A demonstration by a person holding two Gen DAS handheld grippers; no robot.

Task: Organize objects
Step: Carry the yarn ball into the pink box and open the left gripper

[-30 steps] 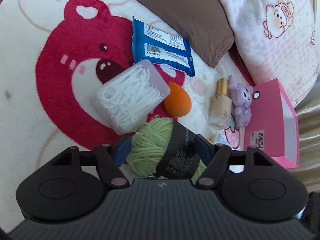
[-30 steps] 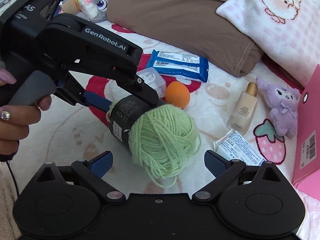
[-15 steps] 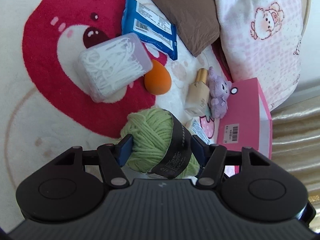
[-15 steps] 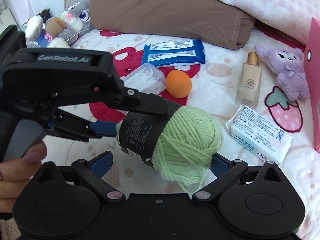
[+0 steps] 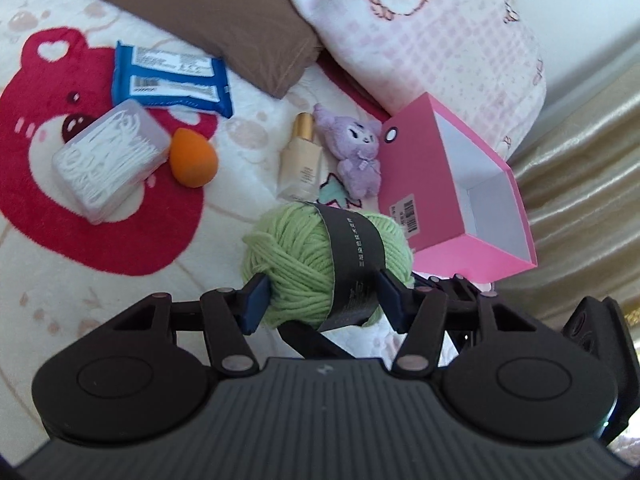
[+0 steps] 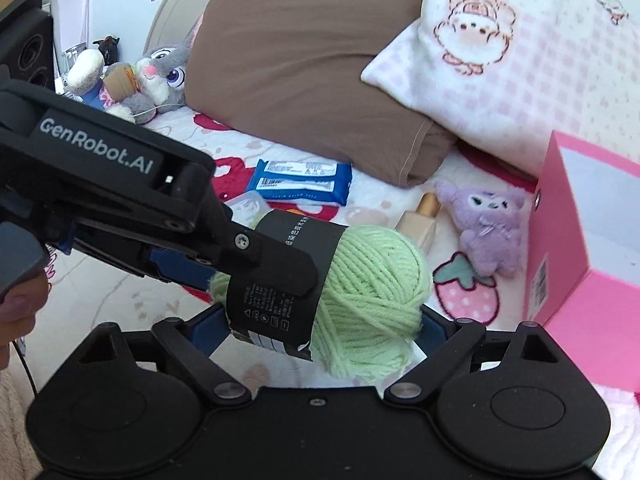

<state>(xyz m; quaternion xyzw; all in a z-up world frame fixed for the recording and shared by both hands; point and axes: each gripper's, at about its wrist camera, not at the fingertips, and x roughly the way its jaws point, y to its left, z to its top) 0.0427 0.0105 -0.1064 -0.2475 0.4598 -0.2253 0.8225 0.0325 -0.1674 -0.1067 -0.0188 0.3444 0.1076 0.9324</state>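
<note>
The ball of green yarn hangs clear of the blanket, clamped in the left gripper, whose blue pads press its two sides; those jaws have just been closing a little further on the soft wool. A second ago the yarn sat low over the red bear print, with the box of floss picks just beyond it; now it is lifted and swung toward the pink box, which lies open at about two o'clock from the yarn in the left wrist view. That suggests the yarn is headed into the box, and the carry is most of the way there.

The right gripper sits under the yarn with its jaws apart; they have just been narrowing slightly, but no pad visibly presses the wool.

Further out, the orange sponge, the blue wipes pack, the bottle and the purple plush lie from ten to twelve o'clock, not yet sorted.
</note>
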